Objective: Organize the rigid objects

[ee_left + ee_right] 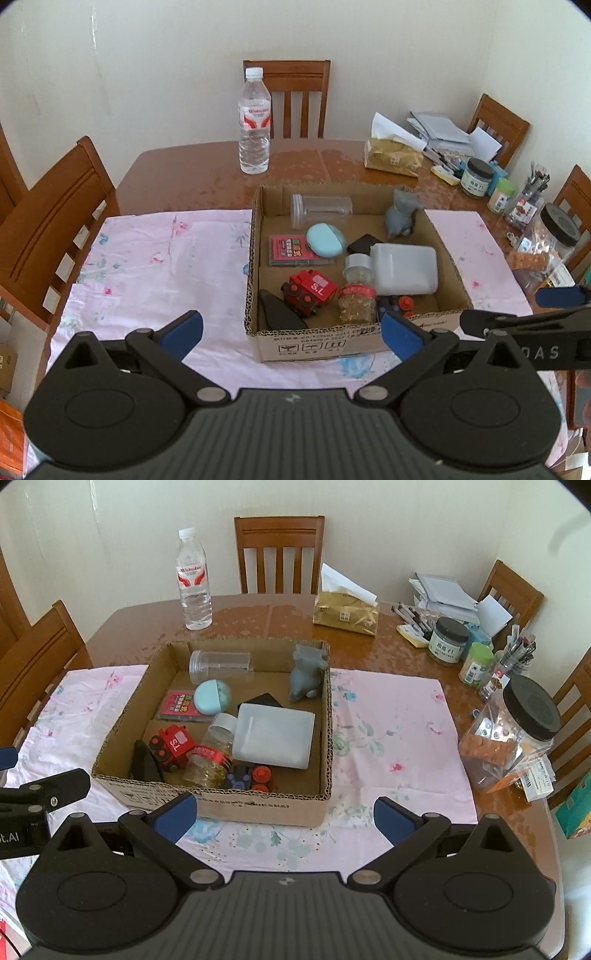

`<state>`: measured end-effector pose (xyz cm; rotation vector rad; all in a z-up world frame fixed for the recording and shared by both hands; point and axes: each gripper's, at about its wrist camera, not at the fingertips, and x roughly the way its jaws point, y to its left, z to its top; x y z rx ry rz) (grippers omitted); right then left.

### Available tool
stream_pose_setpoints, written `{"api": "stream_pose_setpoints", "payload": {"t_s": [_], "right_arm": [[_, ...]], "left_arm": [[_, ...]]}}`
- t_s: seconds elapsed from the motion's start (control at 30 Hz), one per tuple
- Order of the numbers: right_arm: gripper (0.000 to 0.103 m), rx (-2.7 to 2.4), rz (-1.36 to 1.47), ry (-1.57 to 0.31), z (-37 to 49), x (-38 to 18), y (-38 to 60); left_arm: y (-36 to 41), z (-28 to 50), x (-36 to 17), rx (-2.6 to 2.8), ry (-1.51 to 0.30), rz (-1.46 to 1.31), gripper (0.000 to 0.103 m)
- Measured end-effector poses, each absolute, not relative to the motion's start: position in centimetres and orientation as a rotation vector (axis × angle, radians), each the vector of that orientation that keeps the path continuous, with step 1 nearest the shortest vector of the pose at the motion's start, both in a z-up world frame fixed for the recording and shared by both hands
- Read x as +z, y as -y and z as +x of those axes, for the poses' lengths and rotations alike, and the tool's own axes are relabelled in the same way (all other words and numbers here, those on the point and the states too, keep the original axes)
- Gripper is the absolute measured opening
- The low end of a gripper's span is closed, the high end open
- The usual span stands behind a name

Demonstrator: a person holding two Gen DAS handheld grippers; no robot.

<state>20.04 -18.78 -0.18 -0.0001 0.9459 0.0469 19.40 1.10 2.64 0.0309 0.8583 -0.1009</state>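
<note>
A shallow cardboard box [321, 345] [229, 805] sits on a pink floral cloth [155, 258] [388, 716]. Inside lie a red toy train [310, 291] [171, 747], a white plastic bottle [404, 269] [275, 738], a clear jar [321, 210] [219, 666], a mint round case [325, 240] [212, 697], a grey figurine [400, 218] [306, 672] and a jar of yellow capsules [356, 295] [207, 764]. My left gripper [291, 332] hovers open before the box's near wall. My right gripper [282, 818] is open too, empty, at the box's near right corner.
A water bottle [254, 122] [192, 579] stands behind the box. A tissue pack [345, 614], papers, small jars [448, 640] and a large black-lidded jar [517, 731] crowd the table's right side. Wooden chairs [291, 96] surround the table.
</note>
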Motion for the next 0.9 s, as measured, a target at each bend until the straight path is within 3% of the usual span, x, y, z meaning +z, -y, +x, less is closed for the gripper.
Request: {"api": "stream_pose_setpoints", "payload": {"t_s": [0.9], "right_arm": [[0.103, 0.026, 0.036, -0.927, 19.2, 0.6, 19.6]], "left_arm": [[0.2, 18.9, 3.6, -0.073, -0.864, 0.077, 0.102]]}}
